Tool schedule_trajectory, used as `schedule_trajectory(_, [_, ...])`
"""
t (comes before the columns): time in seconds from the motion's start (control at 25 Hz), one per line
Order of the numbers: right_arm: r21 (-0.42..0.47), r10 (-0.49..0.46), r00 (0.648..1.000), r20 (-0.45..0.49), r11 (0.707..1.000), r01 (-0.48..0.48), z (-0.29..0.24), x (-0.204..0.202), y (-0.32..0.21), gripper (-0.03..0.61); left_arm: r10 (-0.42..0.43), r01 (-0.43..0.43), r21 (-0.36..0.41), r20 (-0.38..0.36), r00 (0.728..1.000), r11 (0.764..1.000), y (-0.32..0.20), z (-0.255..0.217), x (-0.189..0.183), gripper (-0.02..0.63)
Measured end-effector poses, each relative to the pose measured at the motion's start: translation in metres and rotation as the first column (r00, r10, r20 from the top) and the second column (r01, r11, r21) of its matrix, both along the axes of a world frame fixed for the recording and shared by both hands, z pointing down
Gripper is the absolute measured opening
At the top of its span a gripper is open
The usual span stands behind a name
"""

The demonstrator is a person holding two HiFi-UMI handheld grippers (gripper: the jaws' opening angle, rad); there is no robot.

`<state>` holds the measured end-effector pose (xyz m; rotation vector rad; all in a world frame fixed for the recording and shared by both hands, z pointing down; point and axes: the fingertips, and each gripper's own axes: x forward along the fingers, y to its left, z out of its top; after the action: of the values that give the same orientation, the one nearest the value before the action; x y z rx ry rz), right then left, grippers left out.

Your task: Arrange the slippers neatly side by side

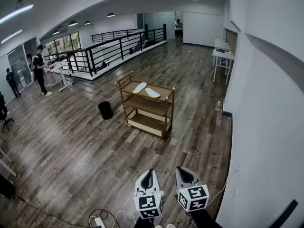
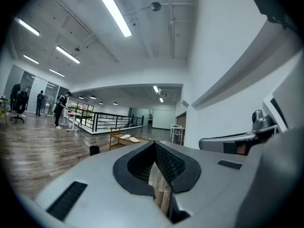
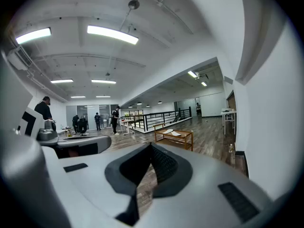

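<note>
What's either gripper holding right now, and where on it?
Nothing. The left gripper and right gripper both have their jaws together on empty air. The two slippers lie untouched on the wooden cart's top shelf across the room.

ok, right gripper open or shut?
Shut, empty: in its own view the right gripper has its jaws meeting at the tips, nothing between them.
</note>
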<state>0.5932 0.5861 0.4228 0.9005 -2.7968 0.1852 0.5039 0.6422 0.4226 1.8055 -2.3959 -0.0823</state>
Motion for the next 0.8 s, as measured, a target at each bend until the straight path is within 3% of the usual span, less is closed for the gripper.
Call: schedule_trajectory(0.8, [-0.007,0.012,1.0,0.022,1.0,-0.012,-0.003,0.001,0.005,-0.002,-0.014,0.013,-0.014,-0.026,1.0,1.0,0.011,0.008,-0.001,-0.011])
